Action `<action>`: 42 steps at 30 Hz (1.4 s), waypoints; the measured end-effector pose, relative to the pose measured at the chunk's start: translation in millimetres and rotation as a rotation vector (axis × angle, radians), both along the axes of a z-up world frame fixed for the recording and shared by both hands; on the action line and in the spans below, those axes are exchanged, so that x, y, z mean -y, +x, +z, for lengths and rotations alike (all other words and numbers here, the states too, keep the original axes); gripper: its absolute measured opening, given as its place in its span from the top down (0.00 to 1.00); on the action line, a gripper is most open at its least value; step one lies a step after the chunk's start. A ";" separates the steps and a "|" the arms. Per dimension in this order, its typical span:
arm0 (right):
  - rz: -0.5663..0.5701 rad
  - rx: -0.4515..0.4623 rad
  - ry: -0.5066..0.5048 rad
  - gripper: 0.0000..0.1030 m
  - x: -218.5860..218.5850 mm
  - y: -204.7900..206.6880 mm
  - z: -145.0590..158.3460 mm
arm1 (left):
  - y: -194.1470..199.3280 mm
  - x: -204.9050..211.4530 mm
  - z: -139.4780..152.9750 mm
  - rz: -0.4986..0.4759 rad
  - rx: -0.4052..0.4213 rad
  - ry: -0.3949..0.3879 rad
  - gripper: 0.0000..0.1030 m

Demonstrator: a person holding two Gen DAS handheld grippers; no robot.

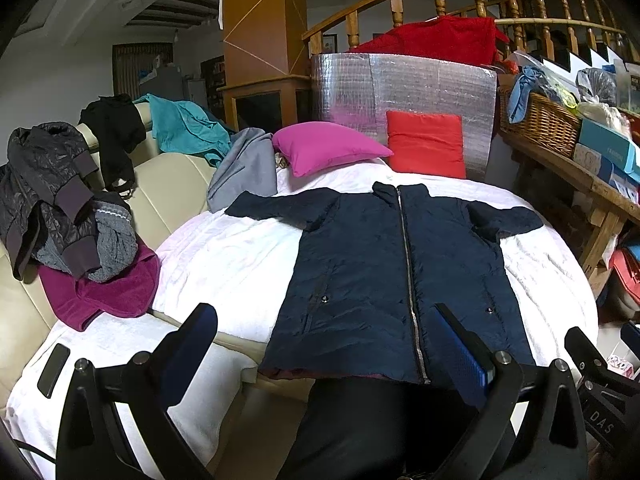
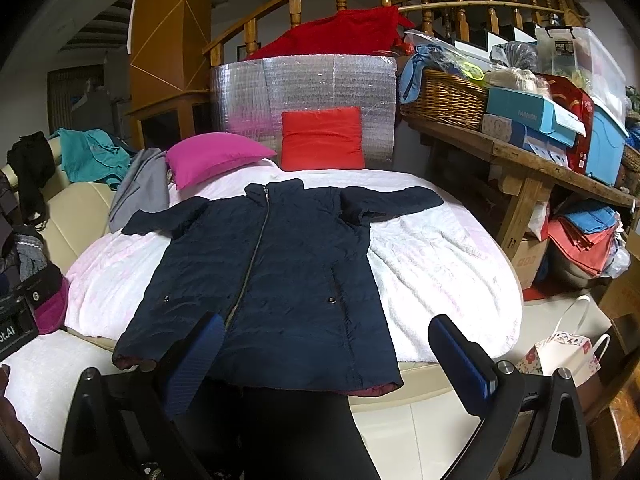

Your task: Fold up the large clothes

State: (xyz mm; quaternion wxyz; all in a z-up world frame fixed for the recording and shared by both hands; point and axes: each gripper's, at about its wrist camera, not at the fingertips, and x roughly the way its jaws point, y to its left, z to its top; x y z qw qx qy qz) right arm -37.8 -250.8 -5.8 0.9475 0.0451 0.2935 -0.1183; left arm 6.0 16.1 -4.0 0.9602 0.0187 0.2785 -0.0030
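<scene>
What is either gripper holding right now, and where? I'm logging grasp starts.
Nothing. The left gripper and right gripper are both open above the navy coat.

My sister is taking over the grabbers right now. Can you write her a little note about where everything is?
Left gripper: open, holding nothing, hovering over the hem of the navy coat.
Right gripper: open, holding nothing, also above the hem.
The coat lies flat, front up, zipped, on the white blanket, sleeves spread out to the sides, collar toward the pink pillow and red pillow.
Done: coat laid out.
Left: every fold; probably start with the sleeves.
</scene>
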 end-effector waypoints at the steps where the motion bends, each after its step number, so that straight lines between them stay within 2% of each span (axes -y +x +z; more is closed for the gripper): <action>1: 0.000 -0.001 0.001 0.00 -0.1 -0.2 -0.4 | -0.3 0.0 -0.4 0.001 0.000 0.002 0.00; 28: 0.013 -0.029 0.019 0.00 -2.1 4.5 -8.0 | 7.7 -6.8 -6.7 0.022 -0.027 0.003 0.00; 42: -0.008 -0.042 0.058 0.00 12.2 15.4 -13.1 | 16.9 -2.2 -15.5 0.036 -0.064 0.024 0.00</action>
